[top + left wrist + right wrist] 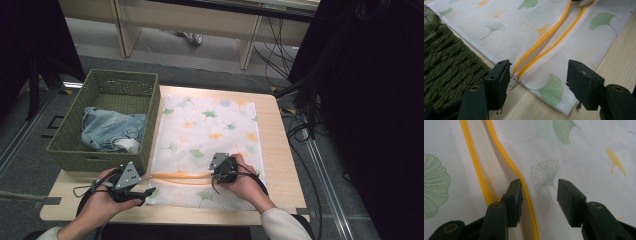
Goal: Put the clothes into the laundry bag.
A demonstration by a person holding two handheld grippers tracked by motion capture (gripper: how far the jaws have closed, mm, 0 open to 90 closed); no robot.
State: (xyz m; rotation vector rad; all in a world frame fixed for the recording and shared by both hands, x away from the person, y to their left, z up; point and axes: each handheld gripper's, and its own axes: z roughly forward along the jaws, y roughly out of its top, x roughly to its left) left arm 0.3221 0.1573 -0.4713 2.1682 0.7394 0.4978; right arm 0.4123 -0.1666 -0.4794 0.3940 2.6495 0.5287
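Note:
A white mesh bag (207, 127) printed with green and orange leaves lies flat on the wooden table (280, 165). Its yellow zipper (177, 176) runs across the near end and stands unzipped. My left gripper (149, 192) is at the bag's near left corner, open. In the left gripper view its jaws (536, 75) straddle the white zipper pull (513, 80) without touching it. My right gripper (220, 170) hovers over the zipper's right part, open. In the right gripper view (539, 192) one jaw sits between the two yellow zipper edges (506, 157), and the other is over the mesh.
A green woven basket (107, 82) stands on the table's left side, against the bag's left edge, with blue jeans (112, 130) inside. Bare wood shows along the table's right and near edges. Cables lie on the floor to the right.

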